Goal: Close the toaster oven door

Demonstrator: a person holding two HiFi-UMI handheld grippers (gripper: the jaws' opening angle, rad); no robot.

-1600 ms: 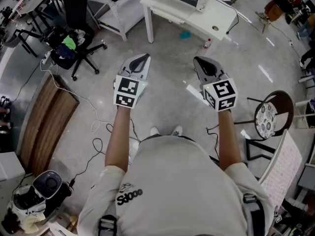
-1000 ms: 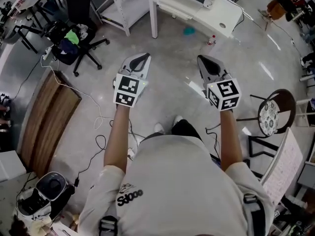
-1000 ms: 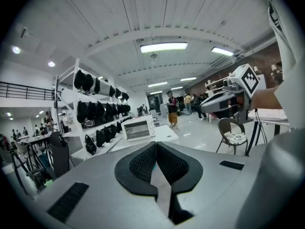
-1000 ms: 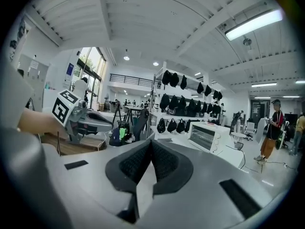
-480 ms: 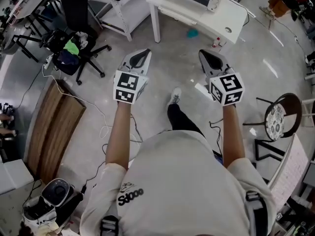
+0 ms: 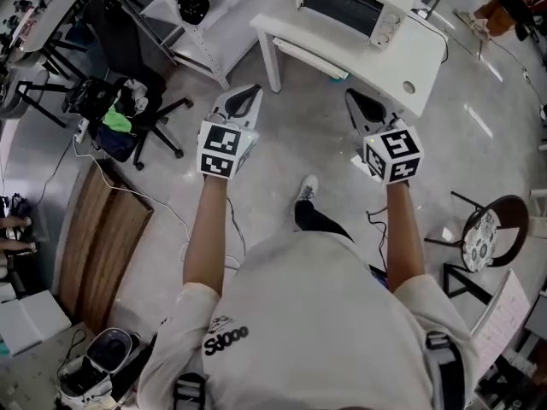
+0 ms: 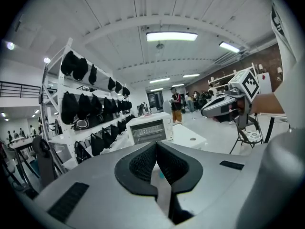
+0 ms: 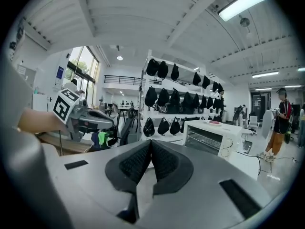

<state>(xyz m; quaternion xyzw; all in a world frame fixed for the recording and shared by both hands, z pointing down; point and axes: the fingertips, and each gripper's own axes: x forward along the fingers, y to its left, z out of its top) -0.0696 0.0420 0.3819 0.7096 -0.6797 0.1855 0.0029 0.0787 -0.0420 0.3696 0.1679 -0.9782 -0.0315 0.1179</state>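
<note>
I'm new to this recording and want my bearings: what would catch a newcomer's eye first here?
Two hand-held grippers with square-marker cubes stand out first: the left gripper and the right gripper, held side by side above the grey floor, fingers shut on nothing. Ahead of them a white toaster oven sits on a white table, untouched. Off to the left, the left gripper view shows shelves hung with black bags.

All views toward toaster oven (image 6: 346, 5)
</note>
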